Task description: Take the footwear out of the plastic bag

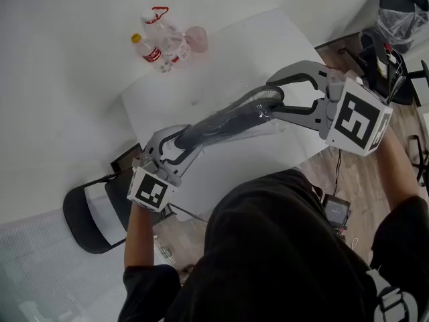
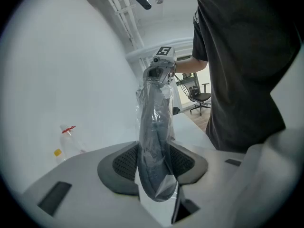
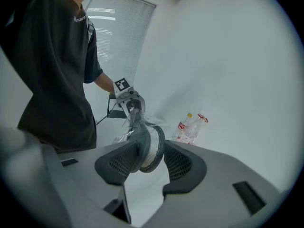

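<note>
Extraction step. Both jaws clamped: left hand-held gripper (image 2: 154, 163) pinches the clear plastic bag (image 2: 143, 98) over the toe, right hand-held gripper (image 3: 151, 158) grips the heel of the dark grey shoe (image 1: 228, 118), held above the white table (image 1: 234, 45). Next, likely: pull apart.

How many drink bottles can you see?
2 plain to see, side by side beyond the table: a yellow-capped bottle with red label and a clear bottle with red at its neck. The cluster may hide more.

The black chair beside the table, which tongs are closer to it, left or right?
Left. The left tongs grip one end of the bagged shoe right by the chair at a corner of the table; the right tongs hold its other end, farther across it.
</note>
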Demonstrator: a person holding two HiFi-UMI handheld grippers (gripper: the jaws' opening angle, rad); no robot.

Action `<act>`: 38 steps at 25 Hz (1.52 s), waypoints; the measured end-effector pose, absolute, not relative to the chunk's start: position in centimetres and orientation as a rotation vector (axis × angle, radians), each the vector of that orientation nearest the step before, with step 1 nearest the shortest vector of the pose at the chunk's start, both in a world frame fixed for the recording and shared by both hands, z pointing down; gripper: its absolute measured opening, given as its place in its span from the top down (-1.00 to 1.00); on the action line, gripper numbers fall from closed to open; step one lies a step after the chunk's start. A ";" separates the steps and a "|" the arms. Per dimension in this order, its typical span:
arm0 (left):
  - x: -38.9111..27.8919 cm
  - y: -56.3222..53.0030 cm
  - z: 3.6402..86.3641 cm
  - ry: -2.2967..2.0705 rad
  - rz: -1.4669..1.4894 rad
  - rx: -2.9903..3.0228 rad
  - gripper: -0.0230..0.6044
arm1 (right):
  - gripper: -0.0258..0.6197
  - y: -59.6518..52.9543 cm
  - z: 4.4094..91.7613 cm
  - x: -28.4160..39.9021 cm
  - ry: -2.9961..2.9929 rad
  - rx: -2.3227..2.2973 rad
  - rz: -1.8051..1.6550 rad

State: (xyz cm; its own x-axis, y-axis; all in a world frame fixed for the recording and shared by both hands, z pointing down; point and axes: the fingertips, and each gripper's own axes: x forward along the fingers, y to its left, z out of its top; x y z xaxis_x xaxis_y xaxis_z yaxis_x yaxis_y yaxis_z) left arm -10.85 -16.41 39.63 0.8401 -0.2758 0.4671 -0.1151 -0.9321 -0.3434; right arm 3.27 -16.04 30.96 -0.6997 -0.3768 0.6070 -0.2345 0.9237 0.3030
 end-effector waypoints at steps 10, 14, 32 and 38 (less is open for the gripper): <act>-10.6 -15.5 39.3 0.246 -0.721 -2.696 0.35 | 0.35 -16.1 32.3 4.6 -2.293 0.429 -0.317; -10.9 -16.1 39.5 0.278 -0.741 -2.696 0.35 | 0.37 -14.6 32.2 3.9 -2.384 0.277 -0.201; -10.1 -15.7 39.7 0.268 -0.730 -2.735 0.36 | 0.48 -12.9 36.9 3.2 -2.247 0.163 -0.161; -9.3 -14.8 39.0 0.252 -0.651 -2.789 0.36 | 0.49 -12.9 36.3 1.6 -2.421 0.217 0.013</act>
State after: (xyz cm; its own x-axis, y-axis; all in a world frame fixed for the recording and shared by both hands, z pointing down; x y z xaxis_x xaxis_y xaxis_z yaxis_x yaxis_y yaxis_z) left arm -9.27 -14.76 39.02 0.8842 -0.2266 0.4085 -0.1072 -0.9495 -0.2948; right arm 1.59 -12.92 36.27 -0.7440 -0.1525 0.6506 -0.1596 0.9860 0.0486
